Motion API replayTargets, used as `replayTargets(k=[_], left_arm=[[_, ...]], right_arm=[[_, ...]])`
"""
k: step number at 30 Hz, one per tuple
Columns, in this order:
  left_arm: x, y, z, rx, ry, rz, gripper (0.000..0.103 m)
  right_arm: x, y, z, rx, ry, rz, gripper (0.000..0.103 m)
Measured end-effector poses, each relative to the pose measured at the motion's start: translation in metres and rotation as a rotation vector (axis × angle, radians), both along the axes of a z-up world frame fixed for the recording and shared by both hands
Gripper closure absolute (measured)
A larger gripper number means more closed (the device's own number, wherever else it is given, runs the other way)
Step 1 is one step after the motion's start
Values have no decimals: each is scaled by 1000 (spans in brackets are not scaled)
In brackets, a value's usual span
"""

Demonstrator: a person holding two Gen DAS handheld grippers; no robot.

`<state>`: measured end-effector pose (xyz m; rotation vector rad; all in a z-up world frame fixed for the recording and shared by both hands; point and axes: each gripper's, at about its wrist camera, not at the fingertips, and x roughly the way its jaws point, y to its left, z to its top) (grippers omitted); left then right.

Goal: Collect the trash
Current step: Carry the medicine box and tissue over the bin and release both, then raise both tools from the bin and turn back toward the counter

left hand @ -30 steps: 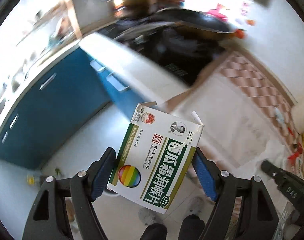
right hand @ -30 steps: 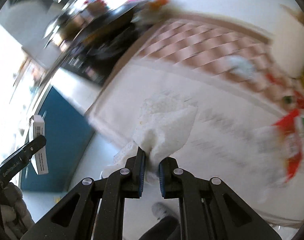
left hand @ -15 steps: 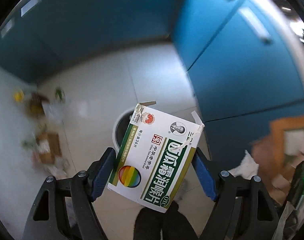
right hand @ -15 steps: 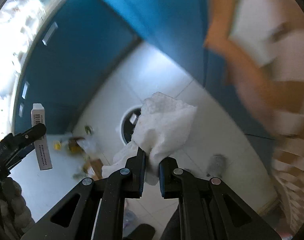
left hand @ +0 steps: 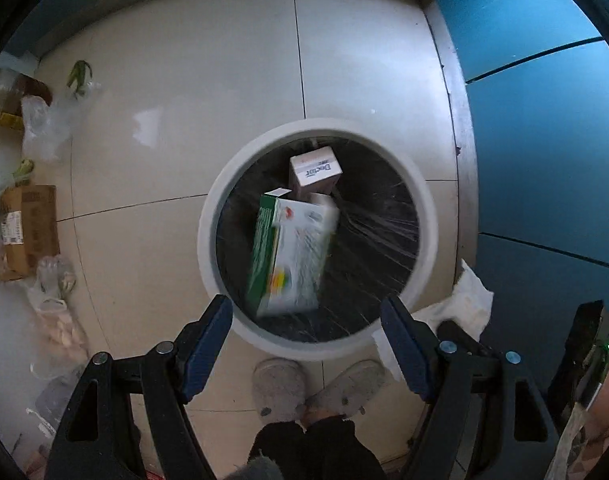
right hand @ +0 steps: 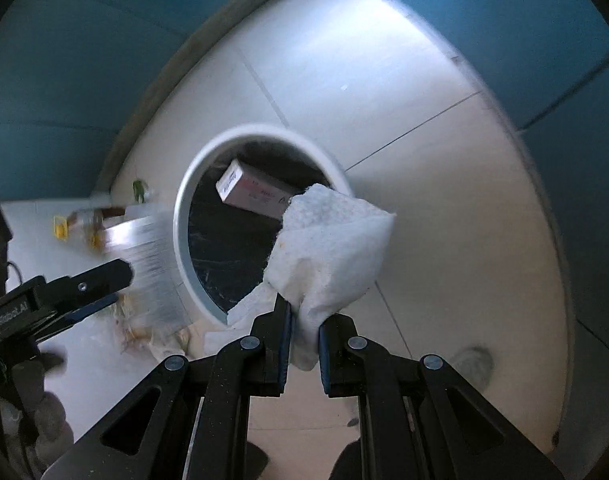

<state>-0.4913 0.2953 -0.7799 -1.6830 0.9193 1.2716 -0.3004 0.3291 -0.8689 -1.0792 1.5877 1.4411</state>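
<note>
A round bin with a white rim (left hand: 206, 240) (right hand: 180, 220) and a black liner stands on the tiled floor right below me. My left gripper (left hand: 304, 320) (right hand: 120, 286) hangs open above it. The green and white medicine box (left hand: 292, 252) is blurred, clear of both pads and dropping into the bin. It shows as a pale smear (right hand: 148, 256) in the right wrist view. A pinkish carton (left hand: 314, 172) (right hand: 256, 192) lies inside the bin. My right gripper (right hand: 304, 320) is shut on a crumpled white paper towel (right hand: 332, 240) (left hand: 468, 300) beside the rim.
Litter lies on the floor to the left: a cardboard piece (left hand: 28, 232), plastic bags (left hand: 44, 124) and green scraps (left hand: 80, 76). Blue cabinet fronts (left hand: 544, 120) close in the right and far sides. A person's grey slippers (left hand: 280, 392) stand against the bin's near edge.
Both grippers swung down from the table to just above the bin. The medicine box has left the left gripper's fingers and is falling. The right gripper still holds the paper towel.
</note>
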Motion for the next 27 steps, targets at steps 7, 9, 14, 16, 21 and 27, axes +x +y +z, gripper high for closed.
replayTargets(k=[7,9,14,16,21,27], left_arm=[[-15,-12,-2,4,112,16,2],[-18,-17,4,16,158,27,2],[-26,-30,37,71,303,26,2],[-28,-35,51,79,316,29,2],[-29,-50,91,89,374,19,2],[-15,-70,158,112,378,13,2]], right_arm=[[-24,6,-39,-9,-4,89,51],[-30,10,-41,-1,1,115,41],[-44,8,-22,41,-47,189,4],[-46,8,-12,56,-68,209,2],[-46,3,23,95,-128,239,0],[-33,-11,101,160,-213,268,0]])
